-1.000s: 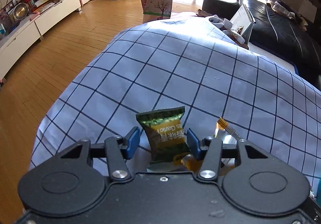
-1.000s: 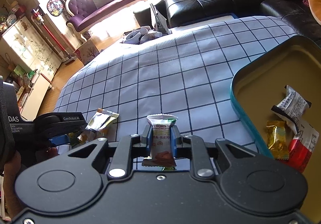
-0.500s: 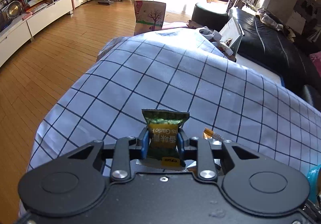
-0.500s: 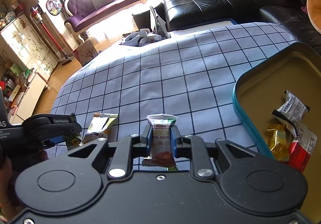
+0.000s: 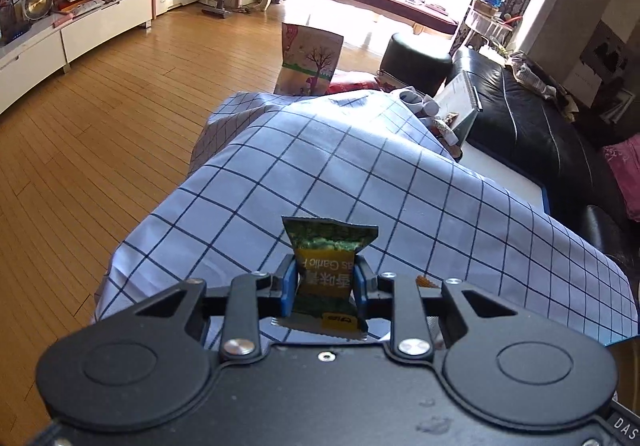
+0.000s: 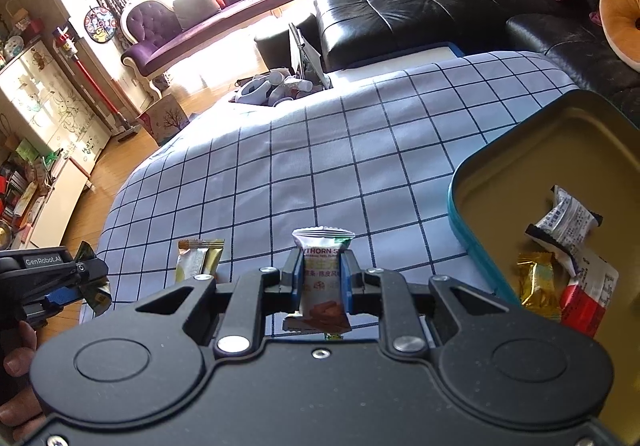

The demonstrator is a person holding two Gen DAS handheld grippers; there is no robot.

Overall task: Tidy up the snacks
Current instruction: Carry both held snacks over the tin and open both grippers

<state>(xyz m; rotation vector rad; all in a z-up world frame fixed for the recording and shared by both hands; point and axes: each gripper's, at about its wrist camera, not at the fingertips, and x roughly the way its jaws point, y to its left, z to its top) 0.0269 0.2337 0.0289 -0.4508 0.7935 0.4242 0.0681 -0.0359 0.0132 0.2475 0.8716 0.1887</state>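
Two hand-held tongs hover over a table covered in a blue checked cloth [image 6: 320, 174]. The left tongs [image 5: 325, 282] are clenched on a green snack packet [image 5: 326, 266], pinched across its middle so it stands upright and clear of the cloth. The right tongs [image 6: 322, 278] grasp a white snack packet [image 6: 323, 278] the same way, upright between the blue pads. To the right of the right tongs sits an open tin [image 6: 454, 206] with a teal rim, already holding three wrapped snacks; it looks like the collecting place. Just ahead and left of the right tongs, a gold and white packet [image 6: 200, 260] lies on the cloth, not yet gathered.
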